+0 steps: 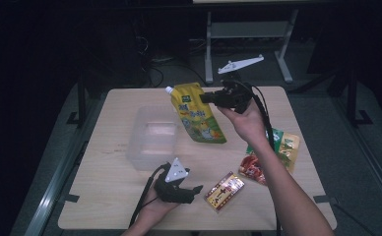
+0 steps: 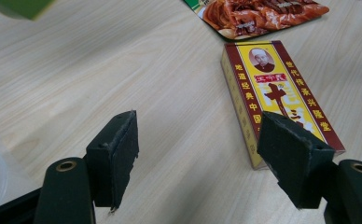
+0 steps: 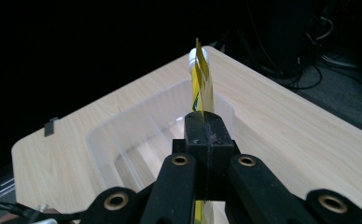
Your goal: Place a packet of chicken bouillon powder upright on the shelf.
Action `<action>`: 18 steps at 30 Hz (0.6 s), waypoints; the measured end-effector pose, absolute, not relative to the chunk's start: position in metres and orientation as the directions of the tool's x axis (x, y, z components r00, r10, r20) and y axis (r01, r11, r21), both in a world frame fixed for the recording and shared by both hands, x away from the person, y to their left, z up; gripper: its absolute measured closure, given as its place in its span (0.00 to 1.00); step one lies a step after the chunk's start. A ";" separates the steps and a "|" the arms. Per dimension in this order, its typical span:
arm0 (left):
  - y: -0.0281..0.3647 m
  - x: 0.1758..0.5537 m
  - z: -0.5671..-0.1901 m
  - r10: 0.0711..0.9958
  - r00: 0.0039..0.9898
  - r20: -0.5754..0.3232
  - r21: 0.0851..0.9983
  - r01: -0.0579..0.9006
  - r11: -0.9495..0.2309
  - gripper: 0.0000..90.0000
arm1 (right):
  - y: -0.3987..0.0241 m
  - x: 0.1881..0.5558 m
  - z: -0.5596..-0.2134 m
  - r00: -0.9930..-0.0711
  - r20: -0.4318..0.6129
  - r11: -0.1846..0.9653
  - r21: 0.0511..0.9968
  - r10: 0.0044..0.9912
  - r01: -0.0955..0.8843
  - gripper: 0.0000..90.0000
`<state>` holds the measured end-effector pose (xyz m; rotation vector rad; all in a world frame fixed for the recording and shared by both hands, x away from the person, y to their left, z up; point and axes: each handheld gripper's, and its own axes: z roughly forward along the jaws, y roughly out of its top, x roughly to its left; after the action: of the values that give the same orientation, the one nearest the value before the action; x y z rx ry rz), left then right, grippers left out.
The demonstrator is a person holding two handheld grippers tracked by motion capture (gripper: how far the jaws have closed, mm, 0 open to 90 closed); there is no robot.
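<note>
The right gripper (image 1: 205,97), above the middle of the high view, has its jaws clamped flat on the upper edge of a yellow spouted pouch (image 1: 195,114), which hangs tilted in the air over the right rim of the clear plastic bin (image 1: 149,135). To do this step well, the pouch should probably be carried left until its lower corner is inside the walls, then lowered before letting go. The left gripper (image 1: 194,189), at bottom centre, rests on the table (image 1: 105,196) with jaws wide and nothing between them, a red-and-yellow box (image 1: 224,191) just to its right.
</note>
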<state>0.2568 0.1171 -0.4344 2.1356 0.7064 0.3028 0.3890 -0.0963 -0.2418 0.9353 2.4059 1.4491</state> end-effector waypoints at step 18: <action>0.121 0.255 -0.435 0.575 0.818 -0.016 0.791 0.362 -0.492 0.31 | -0.039 0.394 -0.226 -0.841 0.147 0.349 0.863 0.520 0.366 1.00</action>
<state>0.2552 0.1208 -0.4347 2.1395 0.6868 0.3157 0.3937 -0.0393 -0.2263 0.8123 2.4499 1.5049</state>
